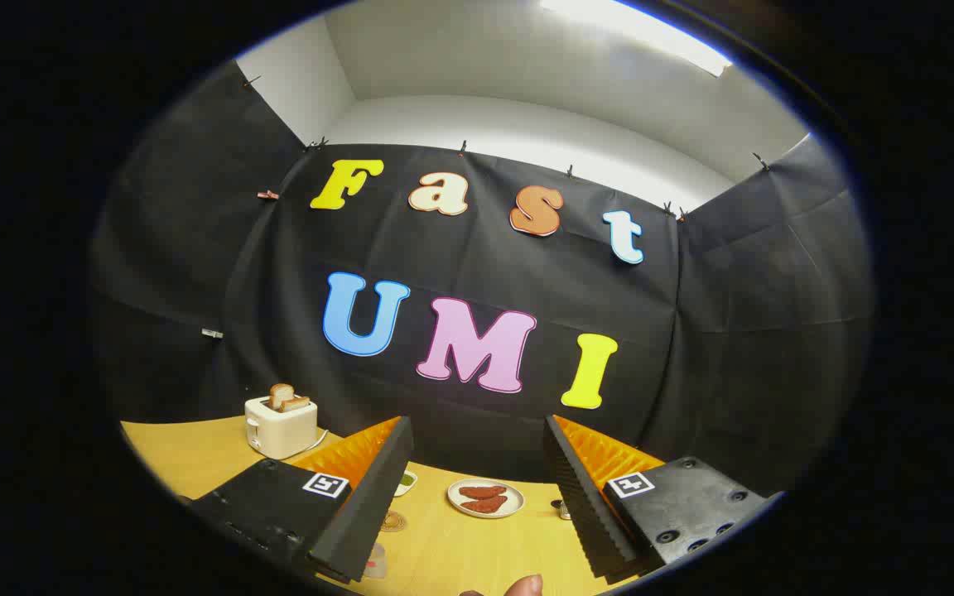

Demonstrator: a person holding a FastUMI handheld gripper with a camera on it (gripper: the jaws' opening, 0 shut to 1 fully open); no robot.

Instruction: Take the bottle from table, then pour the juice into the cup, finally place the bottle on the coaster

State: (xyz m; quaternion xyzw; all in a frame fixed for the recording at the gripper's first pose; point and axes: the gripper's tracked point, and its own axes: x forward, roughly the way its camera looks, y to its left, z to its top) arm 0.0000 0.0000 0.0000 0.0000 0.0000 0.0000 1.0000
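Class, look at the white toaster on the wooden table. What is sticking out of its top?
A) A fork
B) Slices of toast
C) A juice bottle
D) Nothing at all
B: browned slices of toast stand in the slots of the toaster, which sits beyond the open gripper on the table.

A round, flat coaster (392,521) with a brownish ringed pattern lies on the yellow tabletop (195,455) in the lower middle of the frame, just beside the inner edge of the left finger of the hand-held gripper (477,422). Nearer, lower in the frame, a pale pinkish object (375,561) shows, half hidden by that finger and too blurred to name. The fingers stand spread apart with nothing between them.
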